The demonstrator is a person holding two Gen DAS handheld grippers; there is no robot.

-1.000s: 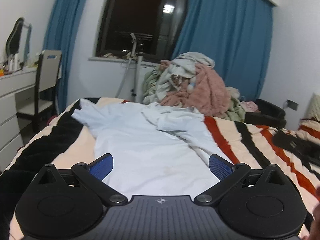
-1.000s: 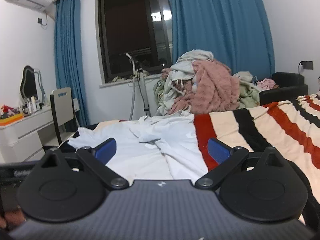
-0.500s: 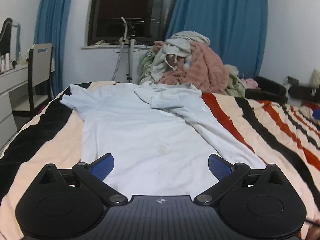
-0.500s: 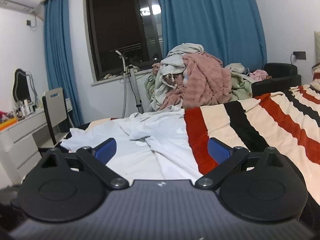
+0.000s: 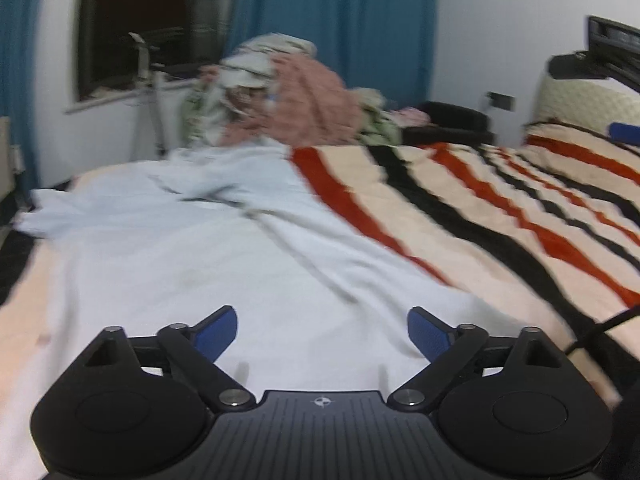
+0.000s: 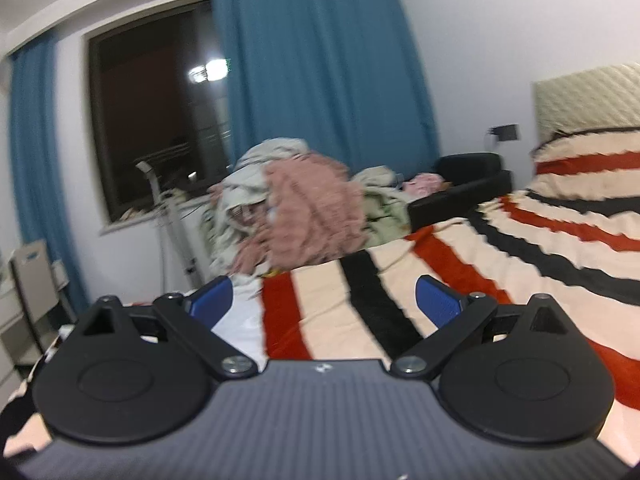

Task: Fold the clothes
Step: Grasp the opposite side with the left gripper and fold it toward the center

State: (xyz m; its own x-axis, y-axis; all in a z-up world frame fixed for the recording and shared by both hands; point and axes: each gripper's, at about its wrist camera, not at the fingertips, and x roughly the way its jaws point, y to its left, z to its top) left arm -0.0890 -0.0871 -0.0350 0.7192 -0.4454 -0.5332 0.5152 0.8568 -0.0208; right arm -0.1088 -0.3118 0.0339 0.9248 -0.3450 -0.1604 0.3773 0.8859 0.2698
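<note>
A pale blue shirt (image 5: 208, 256) lies spread on the striped bed, its far end rumpled. My left gripper (image 5: 322, 334) is open and empty, low over the shirt's near hem. My right gripper (image 6: 324, 300) is open and empty, above the striped blanket (image 6: 460, 280) to the right of the shirt; only a small part of the shirt (image 6: 240, 320) shows past its left finger. Part of the right gripper (image 5: 624, 132) shows at the far right edge of the left wrist view.
A heap of clothes with a pink blanket (image 6: 308, 212) stands at the far end of the bed. A black armchair (image 6: 468, 180) is beyond it. A chair (image 6: 34, 276) and white drawers stand at the left. A cable (image 5: 604, 328) lies at the right.
Both views have swung to the right and are blurred. My left gripper has dropped closer to the shirt's hem. My right gripper has moved right, off the shirt and over the striped blanket.
</note>
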